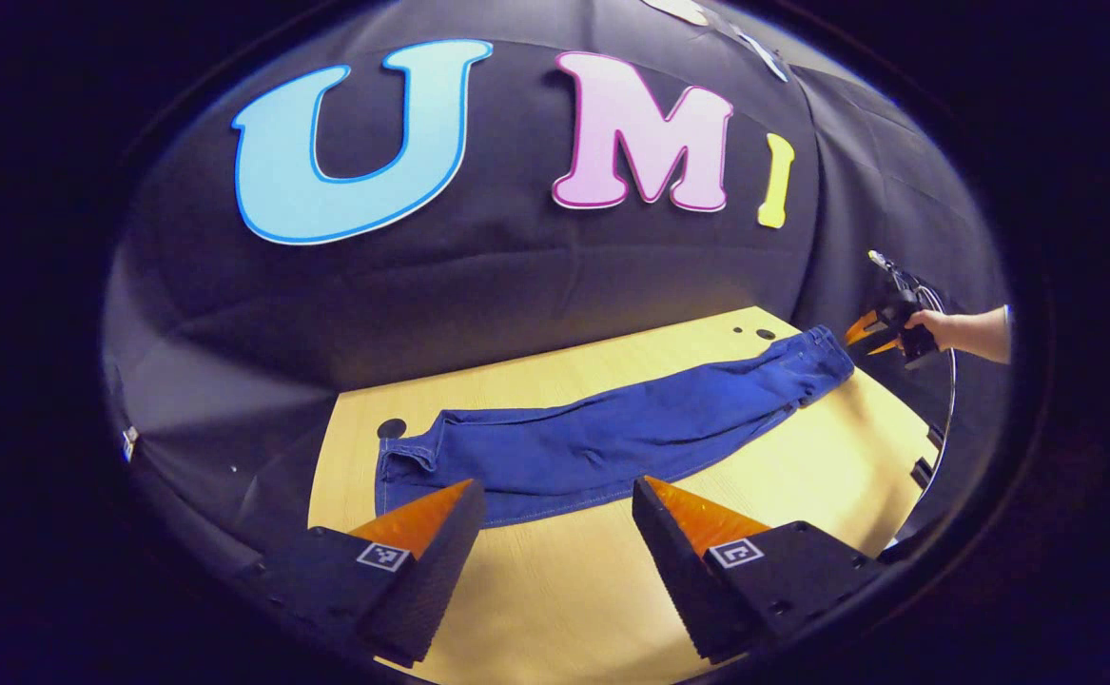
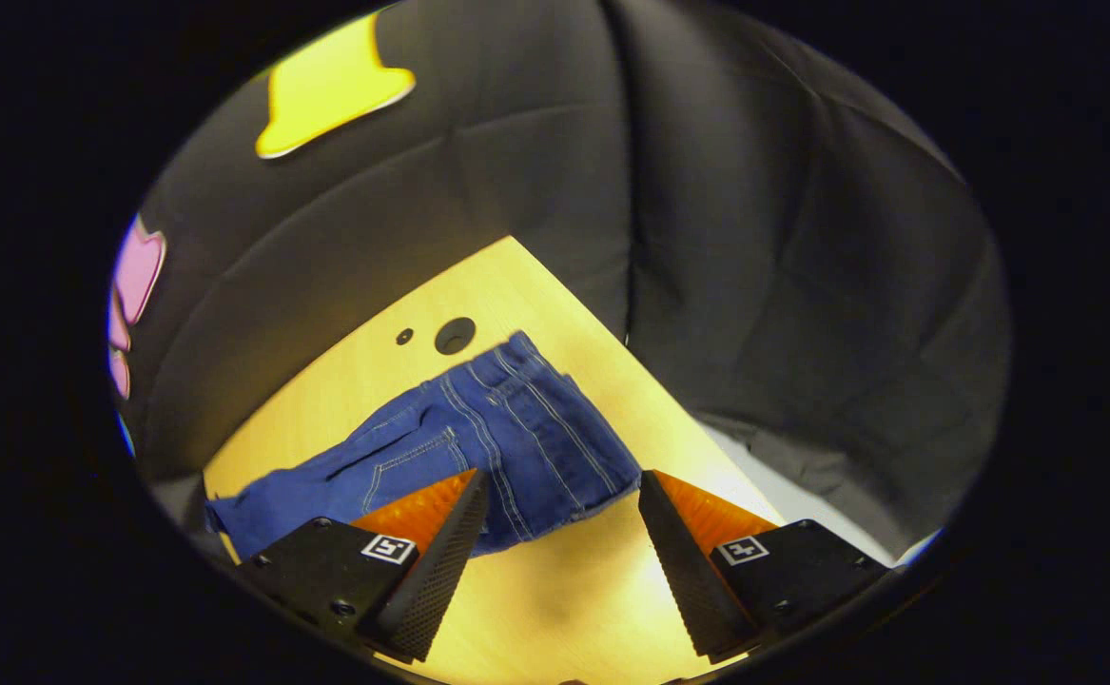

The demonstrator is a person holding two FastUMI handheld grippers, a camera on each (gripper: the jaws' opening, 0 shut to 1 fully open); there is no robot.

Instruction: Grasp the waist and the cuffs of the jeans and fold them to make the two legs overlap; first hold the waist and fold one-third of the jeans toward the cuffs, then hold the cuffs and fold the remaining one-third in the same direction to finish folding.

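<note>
Left gripper (image 1: pixel 559 518) hangs low over the near edge of the desk (image 1: pixel 564 590), jaws spread wide with nothing between them; just past its fingertips (image 1: pixel 459 504) lies the cuff end (image 1: pixel 412 457) of the jeans (image 1: pixel 612 433). From there the jeans run flat across the desk, apparently already doubled leg over leg, toward the far corner where the waist (image 1: pixel 816 357) sits close to the desk's edge. Beyond that corner a hand (image 1: pixel 930 328) holds the right gripper (image 1: pixel 864 333), near the waist but apart from it. Right gripper view shows its own jaws likewise wide apart and empty, with the waist (image 2: pixel 526 428) lying just ahead between the finger lines, seams and a pocket (image 2: pixel 402 466) facing up, two dark holes (image 2: pixel 455 335) in the desk behind. Judgement: neither end is grasped yet, so the waist fold is still to come. Risks from here: the right gripper may pinch only the top layer of the waist, so the lower leg stays behind and the overlap splits when lifted. Denim looks thick and stiff at the waistband; a shallow bite could slip out mid-fold. With the waist so near the corner, a push instead of a pinch might shove cloth off the desk. If the left gripper does not pin the cuffs, the whole garment could drag along rather than fold.
</note>
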